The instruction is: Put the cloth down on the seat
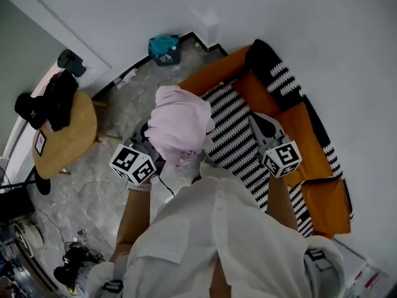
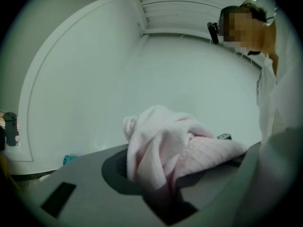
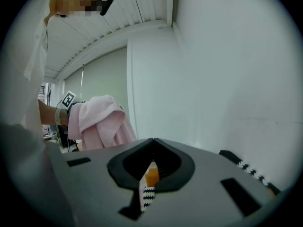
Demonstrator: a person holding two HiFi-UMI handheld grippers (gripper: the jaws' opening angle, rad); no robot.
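Both tongs are held out ahead of the person's chest, roughly level, one on each bare forearm, marker cubes facing up.

Left tongs point(image 2: 158, 174): clamped on the pink cloth point(image 1: 180, 126), which bunches up over the jaws and hangs down on both sides.

Right tongs point(image 3: 151, 143): jaws together at the tips with nothing between them. They point over the seat point(image 1: 313, 160), which shows through the gap behind the tips.

Cloth location: in the air in the left tongs, over the left edge of the seat in the head view and not lying on it.

Count:
- one cloth
- two tongs
- one orange seat against the wall
- one black-and-white striped throw point(image 1: 232, 126) spread across the seat
- one round wooden desk point(image 1: 74, 135) to the left, carrying black items point(image 1: 53, 101)
- one teal object point(image 1: 164, 48) on the floor by the wall
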